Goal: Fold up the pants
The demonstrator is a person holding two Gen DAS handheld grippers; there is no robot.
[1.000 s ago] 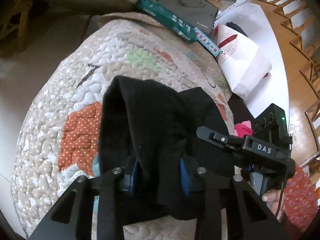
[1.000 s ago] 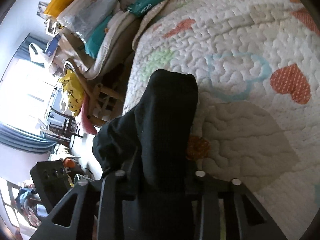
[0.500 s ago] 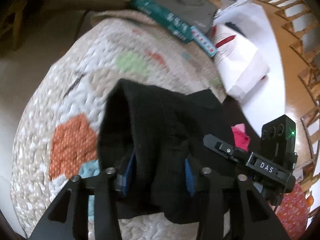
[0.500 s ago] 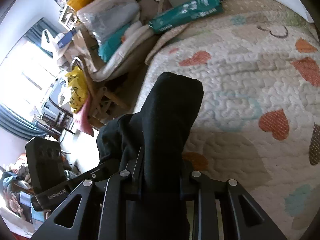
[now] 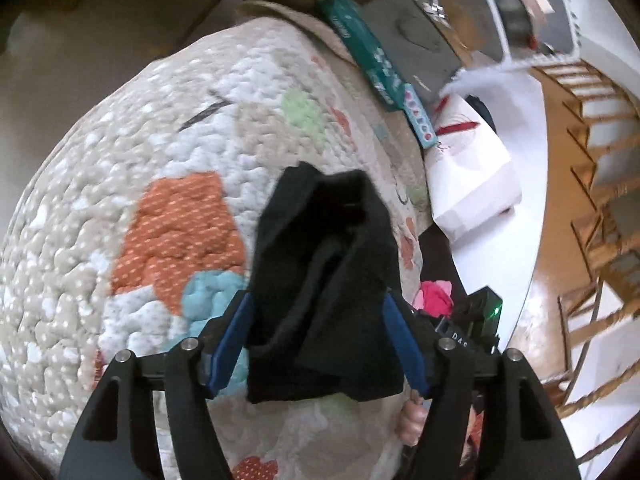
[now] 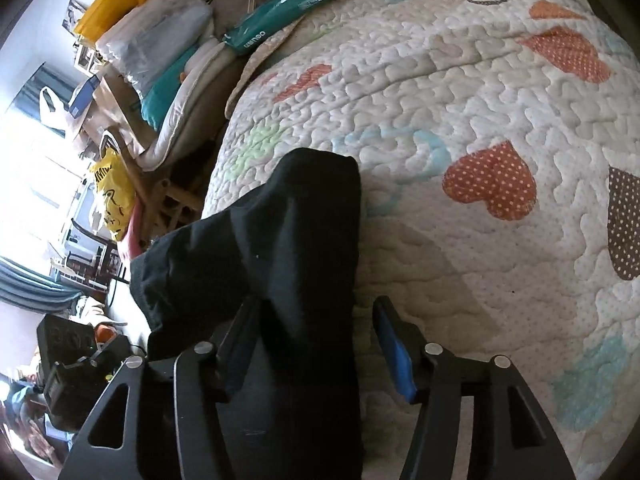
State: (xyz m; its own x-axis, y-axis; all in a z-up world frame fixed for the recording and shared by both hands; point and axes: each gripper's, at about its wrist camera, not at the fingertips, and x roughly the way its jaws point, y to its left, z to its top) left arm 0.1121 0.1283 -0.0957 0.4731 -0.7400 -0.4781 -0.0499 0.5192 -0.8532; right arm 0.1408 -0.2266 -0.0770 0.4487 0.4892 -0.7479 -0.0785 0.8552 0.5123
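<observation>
The black pants [image 5: 324,276] hang bunched between the wide-apart fingers of my left gripper [image 5: 318,332], above the quilt [image 5: 120,184]; I cannot tell if the pads touch the cloth. In the right wrist view the pants [image 6: 280,248] drape over the left finger of my right gripper [image 6: 314,332]. Its jaws stand open, and the blue pad of the right finger [image 6: 394,344] is bare with a gap to the cloth. The right gripper also shows low right in the left wrist view [image 5: 468,332].
The quilt [image 6: 480,120] with heart patches covers the bed. A teal package [image 5: 360,60] and a grey pad [image 5: 408,36] lie at its far edge. A white bag [image 5: 468,176] lies right of it. Piled bags [image 6: 132,28] and folded bedding [image 6: 180,92] lie left of the bed.
Both grippers have opened their jaws; the right one was clamped on the pants and now has a bare right pad. The cloth has slumped lower between the left fingers.
</observation>
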